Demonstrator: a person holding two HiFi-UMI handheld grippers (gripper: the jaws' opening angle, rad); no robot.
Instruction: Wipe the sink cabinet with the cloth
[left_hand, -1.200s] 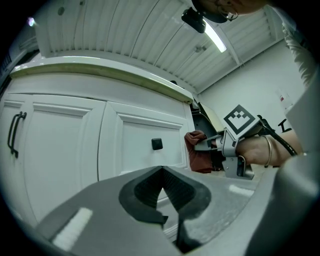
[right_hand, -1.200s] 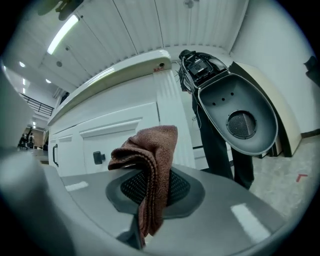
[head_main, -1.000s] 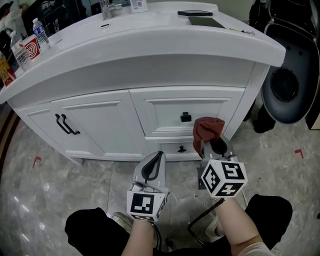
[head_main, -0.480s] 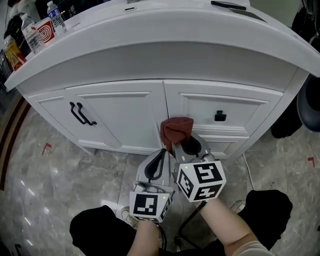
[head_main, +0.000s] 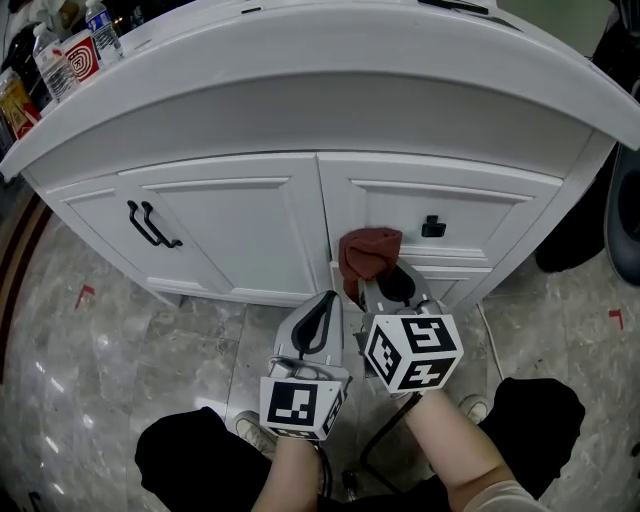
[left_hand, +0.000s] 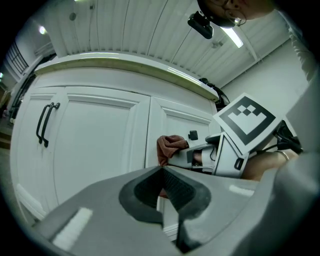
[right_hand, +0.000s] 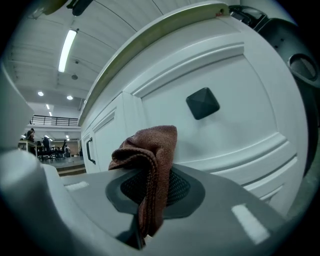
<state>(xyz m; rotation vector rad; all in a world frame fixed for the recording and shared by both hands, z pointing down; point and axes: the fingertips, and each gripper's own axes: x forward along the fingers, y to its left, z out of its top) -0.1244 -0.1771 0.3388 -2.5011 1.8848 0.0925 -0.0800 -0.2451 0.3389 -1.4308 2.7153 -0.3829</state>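
Observation:
The white sink cabinet fills the head view under its curved counter. A brown-red cloth is bunched at the cabinet front, just left of the drawer's black knob, near the seam beside the door. My right gripper is shut on the cloth, which folds over its jaws close to the drawer front and below the knob. My left gripper hangs shut and empty beside it, a little back from the door. In the left gripper view the cloth shows past the shut gripper.
Two black bar handles sit on the left door. Bottles and a carton stand on the counter's left end. A dark round object is at the right. Marble floor lies below, with the person's legs at the bottom.
The right gripper carried the cloth leftward across the drawer front, from right of the knob to left of it, then slightly back toward the knob. The left gripper stayed shut alongside.

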